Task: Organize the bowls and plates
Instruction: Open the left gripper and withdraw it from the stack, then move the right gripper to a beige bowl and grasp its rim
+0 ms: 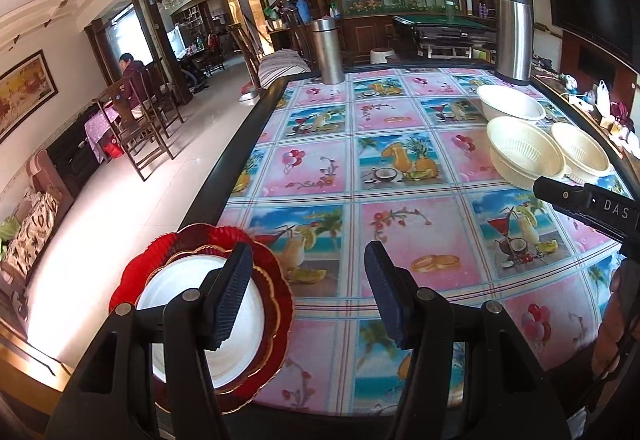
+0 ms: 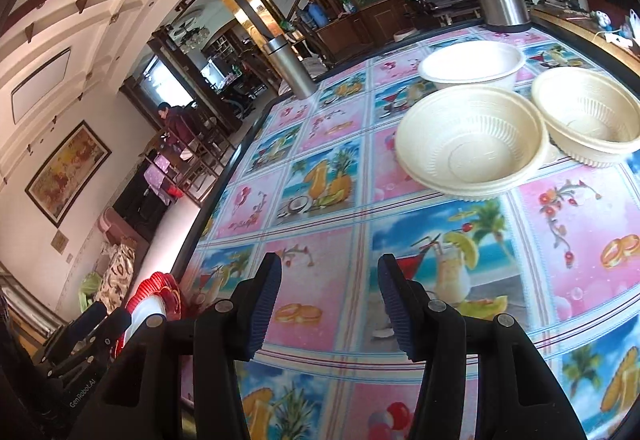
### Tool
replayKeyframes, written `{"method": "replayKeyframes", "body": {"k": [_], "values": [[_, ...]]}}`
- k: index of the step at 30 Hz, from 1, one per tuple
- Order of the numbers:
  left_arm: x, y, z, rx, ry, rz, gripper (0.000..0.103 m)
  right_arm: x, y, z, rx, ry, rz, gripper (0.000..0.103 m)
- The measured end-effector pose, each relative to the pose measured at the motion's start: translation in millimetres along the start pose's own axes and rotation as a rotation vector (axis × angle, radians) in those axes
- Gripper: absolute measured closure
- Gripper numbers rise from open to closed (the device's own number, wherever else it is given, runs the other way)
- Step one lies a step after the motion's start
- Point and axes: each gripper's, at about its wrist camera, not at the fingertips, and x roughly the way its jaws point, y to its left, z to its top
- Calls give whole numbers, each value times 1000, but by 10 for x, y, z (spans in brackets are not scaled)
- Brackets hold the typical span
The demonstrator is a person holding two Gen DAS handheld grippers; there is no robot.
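A plate stack (image 1: pixel 256 324) sits at the table's near left corner: a white plate on a dark gold-rimmed one on a red scalloped one. My left gripper (image 1: pixel 308 276) hovers open just right of it, its left finger (image 1: pixel 232 296) overlapping the stack in view, with nothing between the jaws. Far right stand a white bowl (image 1: pixel 510 101) and two cream ribbed bowls (image 1: pixel 524 151) (image 1: pixel 580 151). My right gripper (image 2: pixel 330 276) is open and still widening over bare tablecloth, short of the nearest cream bowl (image 2: pixel 468 139), the second cream bowl (image 2: pixel 588 115) and the white bowl (image 2: pixel 472 63). The plate stack (image 2: pixel 154 300) shows at lower left.
Two steel flasks (image 1: pixel 327 51) (image 1: pixel 514 35) stand at the table's far edge. The patterned tablecloth (image 1: pixel 392 232) covers a dark-framed table. The right gripper's body (image 1: pixel 584 205) juts in from the right. A seated person (image 1: pixel 132 79) and wooden chairs are across the room.
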Motion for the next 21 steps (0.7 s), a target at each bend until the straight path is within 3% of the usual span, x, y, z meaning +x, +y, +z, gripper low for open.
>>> {"method": "replayKeyframes", "body": {"k": [7,12,21], "values": [[155,-449,184,69,13,-37,45,-197,-499,121,81,-36,-32,50],[522,-744,370,86,78,-117,41,-299,-880,230,148,-44,-58,50],[1487,-944,963,-84,245,-268,41,-241,-1528,602,333,-13,-21,49]]}}
